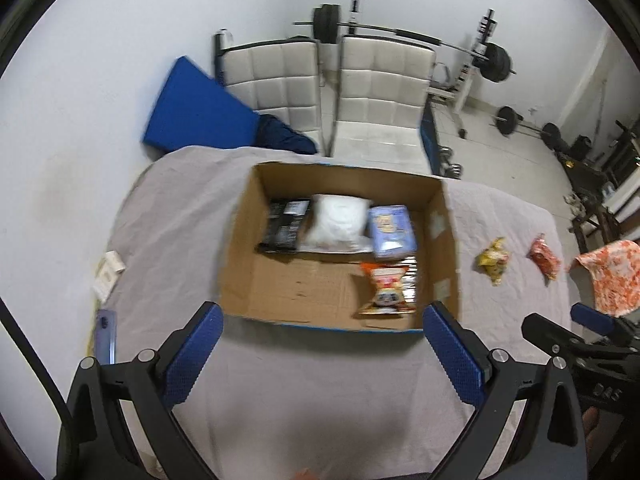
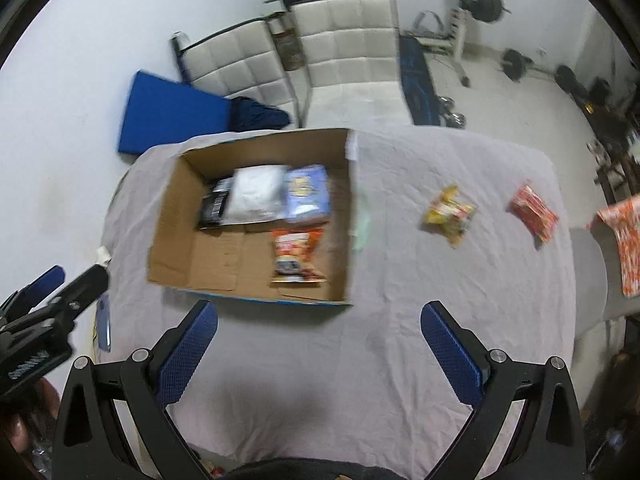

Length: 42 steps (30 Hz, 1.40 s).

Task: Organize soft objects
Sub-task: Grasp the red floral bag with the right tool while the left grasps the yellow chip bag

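An open cardboard box point(image 1: 444, 240) point(image 2: 168, 220) sits on the grey-clothed table. Inside lie a black packet point(image 1: 284, 226) point(image 2: 216, 204), a white soft pack point(image 1: 340, 224) point(image 2: 256, 196), a blue packet point(image 1: 392, 230) point(image 2: 308, 194) and an orange snack bag point(image 1: 386, 290) point(image 2: 294, 256). A yellow packet point(image 1: 494, 260) point(image 2: 450, 210) and a red packet point(image 1: 544, 258) point(image 2: 534, 212) lie on the cloth right of the box. My left gripper point(image 1: 322, 356) is open and empty, hovering before the box's near wall. My right gripper point(image 2: 320, 352) is open and empty over bare cloth, near the box's front right corner.
An orange-white patterned cloth point(image 1: 608, 276) point(image 2: 624, 240) hangs at the table's right edge. Two white chairs point(image 1: 380, 92) point(image 2: 344, 52), a blue mat point(image 1: 196, 108) and weight equipment point(image 1: 496, 64) stand behind the table. A white item point(image 1: 106, 276) lies at the left edge.
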Motion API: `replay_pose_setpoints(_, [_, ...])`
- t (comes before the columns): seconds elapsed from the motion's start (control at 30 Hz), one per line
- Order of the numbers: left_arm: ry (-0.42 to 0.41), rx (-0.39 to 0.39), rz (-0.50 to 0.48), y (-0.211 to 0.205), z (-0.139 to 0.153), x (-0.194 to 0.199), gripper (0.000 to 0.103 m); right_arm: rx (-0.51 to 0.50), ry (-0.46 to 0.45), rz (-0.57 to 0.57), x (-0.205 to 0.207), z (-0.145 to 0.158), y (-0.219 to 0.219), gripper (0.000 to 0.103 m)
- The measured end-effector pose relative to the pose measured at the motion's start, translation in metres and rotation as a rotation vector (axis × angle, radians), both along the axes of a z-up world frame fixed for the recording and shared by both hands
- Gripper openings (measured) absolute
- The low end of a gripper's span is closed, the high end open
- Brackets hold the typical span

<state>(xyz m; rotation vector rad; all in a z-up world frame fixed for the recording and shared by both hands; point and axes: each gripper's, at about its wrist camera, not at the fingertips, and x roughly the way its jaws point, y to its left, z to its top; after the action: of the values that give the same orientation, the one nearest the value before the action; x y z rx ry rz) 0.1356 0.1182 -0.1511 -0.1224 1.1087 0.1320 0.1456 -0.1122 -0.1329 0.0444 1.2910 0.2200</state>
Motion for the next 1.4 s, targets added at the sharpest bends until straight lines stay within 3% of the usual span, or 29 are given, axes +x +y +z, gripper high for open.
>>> replay_pose_setpoints(0.23, [0.009,-0.056,-0.137,-0.091,-0.011,0.058,0.102,-0.102,0.017,-0.179,0.037,-0.020,-0.129,0.103])
replay_pose_setpoints(0.33, [0.064,-0.112,-0.210,-0.142,-0.036,0.098,0.102,-0.156,0.031,-0.207,0.061,-0.035,-0.186,0.103])
replay_pose_setpoints(0.5, [0.188,-0.052,-0.285,-0.212,-0.093,0.156,0.102,-0.177,0.093,-0.208,0.107,-0.072,-0.268,0.103])
replay_pose_setpoints(0.57, [0.253,-0.066,-0.297,-0.235,-0.121,0.177,0.102,-0.166,0.122,-0.211,0.128,-0.092,-0.296,0.103])
replay_pose_setpoints(0.6, [0.284,-0.081,-0.291,-0.242,-0.132,0.183,0.102,-0.165,0.140,-0.192,0.137,-0.100,-0.305,0.103])
replay_pose_setpoints(0.73, [0.430,-0.270,-0.193,-0.263,-0.181,0.205,0.102,-0.211,0.195,-0.063,0.181,-0.148,-0.332,0.103])
replay_pose_setpoints(0.97, [0.527,-0.460,0.053,-0.275,-0.242,0.234,0.097,-0.333,0.258,0.163,0.239,-0.226,-0.333,0.103])
replay_pose_setpoints(1.07, [0.549,-0.488,0.134,-0.276,-0.261,0.242,0.097,-0.292,0.313,0.196,0.255,-0.254,-0.331,0.103])
replay_pose_setpoints(1.17, [0.567,-0.490,0.181,-0.278,-0.273,0.249,0.097,-0.235,0.346,0.184,0.265,-0.270,-0.333,0.095])
replay_pose_setpoints(1.23, [0.566,-0.480,0.197,-0.278,-0.276,0.254,0.097,-0.165,0.372,0.152,0.267,-0.274,-0.335,0.067])
replay_pose_setpoints(1.27, [0.565,-0.457,0.198,-0.280,-0.277,0.258,0.095,-0.136,0.397,0.113,0.268,-0.278,-0.338,0.062])
replay_pose_setpoints(1.33, [0.557,-0.413,0.195,-0.281,-0.277,0.264,0.084,-0.163,0.463,0.013,0.266,-0.286,-0.345,0.058])
replay_pose_setpoints(1.4, [0.565,-0.366,0.165,-0.288,-0.280,0.268,0.065,-0.153,0.493,-0.024,0.262,-0.291,-0.347,0.055])
